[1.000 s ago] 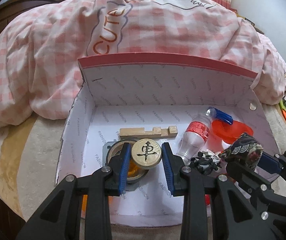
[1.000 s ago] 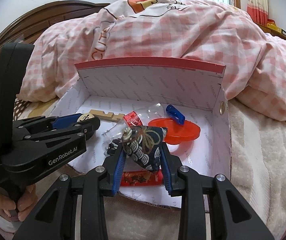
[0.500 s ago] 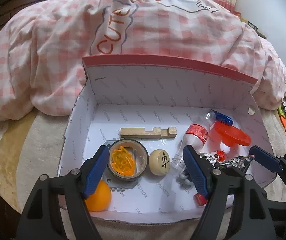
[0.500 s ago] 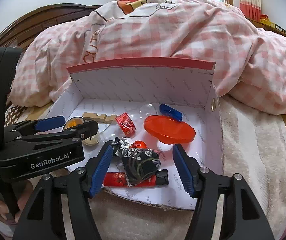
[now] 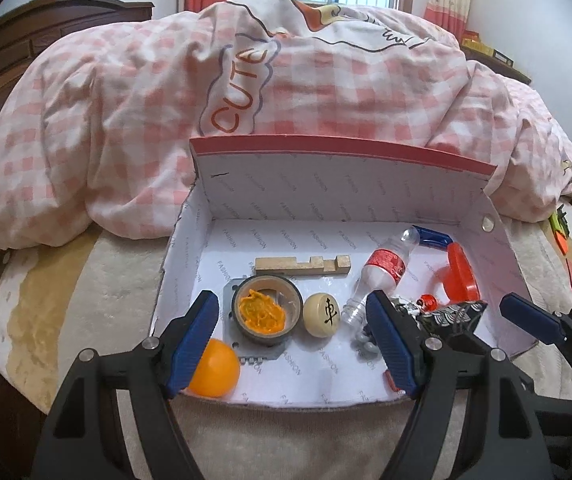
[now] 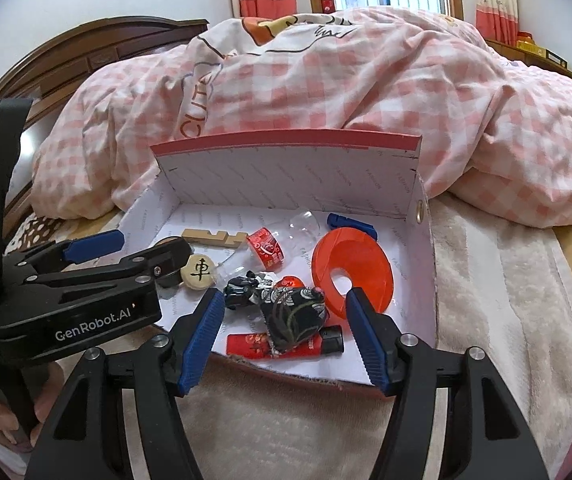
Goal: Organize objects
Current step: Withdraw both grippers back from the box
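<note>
A white box with a red rim (image 5: 342, 148) (image 6: 286, 138) lies open on the bed. Inside rest a round wooden chess piece (image 5: 322, 315) (image 6: 198, 271), a tape roll with orange filling (image 5: 266, 312), a wooden block (image 5: 302, 265), a plastic bottle (image 5: 380, 270), a red disc (image 6: 352, 270) and an orange ball (image 5: 214, 368). A dark patterned pouch (image 6: 292, 316) lies on a red lighter (image 6: 249, 346). My left gripper (image 5: 294, 340) is open over the near edge, nothing in it. My right gripper (image 6: 281, 332) is open too, its fingers either side of the pouch without touching.
A pink checked duvet (image 5: 245, 92) is heaped behind the box. The box sits on a cream fleece blanket (image 6: 498, 300). A dark wooden headboard (image 6: 85, 56) stands at the back left. A hand (image 6: 1, 428) grips the left tool's handle.
Both grippers opened. The left let the chess piece go and it now lies beside the tape roll. The right released the pouch, which now lies on the lighter. Both pulled back slightly.
</note>
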### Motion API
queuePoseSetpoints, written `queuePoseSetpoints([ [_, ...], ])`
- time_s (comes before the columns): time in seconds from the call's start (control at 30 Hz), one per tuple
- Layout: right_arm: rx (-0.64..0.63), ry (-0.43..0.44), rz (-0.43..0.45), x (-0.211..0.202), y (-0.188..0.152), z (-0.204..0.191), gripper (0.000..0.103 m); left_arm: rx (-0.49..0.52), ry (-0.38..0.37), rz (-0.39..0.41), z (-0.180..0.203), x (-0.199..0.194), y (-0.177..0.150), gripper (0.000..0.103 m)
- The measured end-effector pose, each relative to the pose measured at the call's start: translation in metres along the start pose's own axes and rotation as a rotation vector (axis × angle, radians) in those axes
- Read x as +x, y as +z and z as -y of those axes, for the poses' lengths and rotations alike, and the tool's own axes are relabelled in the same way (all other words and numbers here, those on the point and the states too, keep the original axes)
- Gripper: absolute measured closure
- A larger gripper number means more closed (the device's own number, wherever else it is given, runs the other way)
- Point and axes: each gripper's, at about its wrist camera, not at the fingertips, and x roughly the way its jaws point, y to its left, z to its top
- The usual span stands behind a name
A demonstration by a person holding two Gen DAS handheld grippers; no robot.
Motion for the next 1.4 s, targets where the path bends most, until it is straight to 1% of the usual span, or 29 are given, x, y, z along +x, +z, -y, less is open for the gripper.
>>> queuePoseSetpoints([
  [0.3,0.0,-0.001,0.012,-0.022,-0.009,-0.006,0.039,-0.02,0.007,-0.004,-0.006,-0.023,-0.011,0.026],
  [0.6,0.008,0.002,0.005,-0.032,-0.021,-0.009,0.039,-0.016,0.007,-0.017,-0.007,-0.041,-0.027,0.026],
  [0.77,0.021,-0.003,-0.009,-0.039,-0.031,-0.008,0.039,-0.011,0.008,-0.05,-0.005,-0.046,-0.039,0.026],
  [0.97,0.03,-0.015,-0.043,-0.04,-0.041,-0.007,0.035,-0.005,0.003,-0.085,-0.003,-0.048,-0.053,0.026],
  [1.17,0.049,-0.031,-0.089,-0.032,-0.054,-0.004,0.035,-0.005,-0.002,-0.122,-0.001,-0.04,-0.064,0.026],
  [1.4,0.056,-0.046,-0.111,-0.024,-0.061,-0.001,0.035,-0.002,-0.01,-0.153,0.003,-0.028,-0.071,0.026],
])
